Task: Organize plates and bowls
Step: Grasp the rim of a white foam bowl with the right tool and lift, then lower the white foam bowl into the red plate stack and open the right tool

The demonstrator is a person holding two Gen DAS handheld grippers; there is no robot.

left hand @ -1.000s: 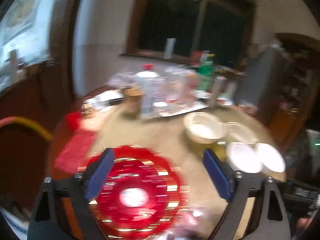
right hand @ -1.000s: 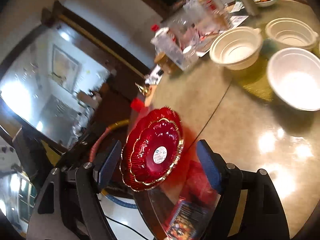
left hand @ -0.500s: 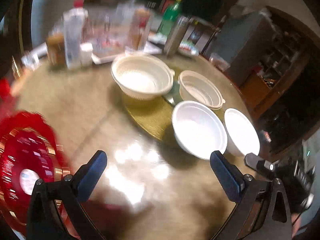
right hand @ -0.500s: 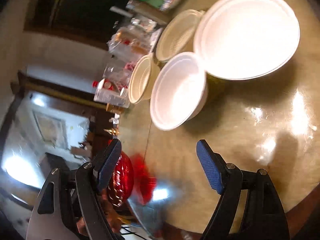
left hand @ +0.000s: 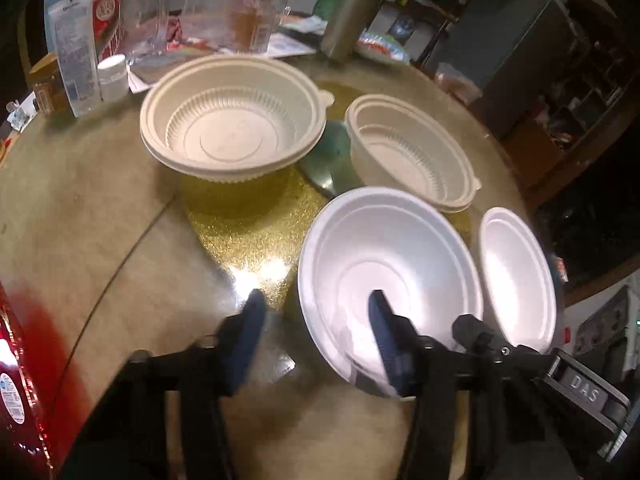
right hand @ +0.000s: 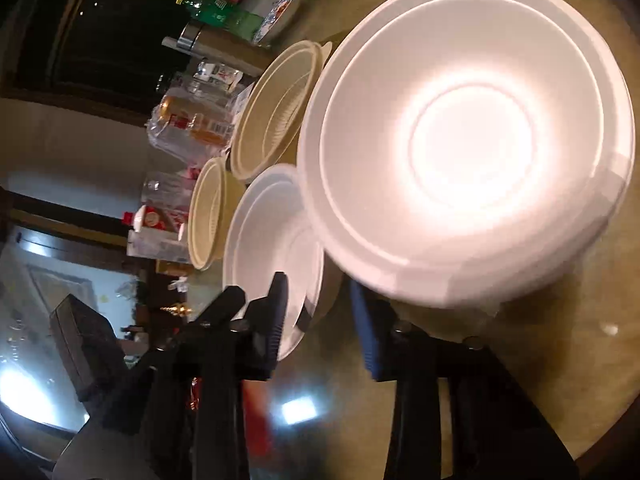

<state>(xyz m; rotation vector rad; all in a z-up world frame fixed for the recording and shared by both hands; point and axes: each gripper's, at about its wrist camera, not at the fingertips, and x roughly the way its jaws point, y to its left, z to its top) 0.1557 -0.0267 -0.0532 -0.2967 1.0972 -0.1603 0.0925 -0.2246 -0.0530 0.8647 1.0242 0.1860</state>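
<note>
Round and stone-coloured, the table (left hand: pixel 80 208) is crowded along its far edge with bottles and jars (left hand: pixel 236 8), which leaves the near half free for sorting. Four bowls sit there around a glittery gold mat (left hand: pixel 248 216): a large beige bowl (left hand: pixel 232 128), a smaller beige bowl (left hand: pixel 408 152) beside it, and nearer the edge a big white bowl (left hand: pixel 392 256) with a second white bowl (left hand: pixel 516 276) just to its right. Like sits next to like, so nesting each pair looks the likely plan. A red plate (left hand: pixel 16 380) shows only as a sliver at the table's left rim.

The left gripper (left hand: pixel 316 336) has just been closing and straddles the big white bowl's near wall, one finger inside and one outside. A gap remains, so it is not yet pinching, though it is placed for a rim grip. The right gripper (right hand: pixel 322 328) has also just been closing. Its jaws are narrowed but apart, low between the two white bowls, with the big white bowl's edge between them; I cannot tell whether a pad touches either rim
</note>
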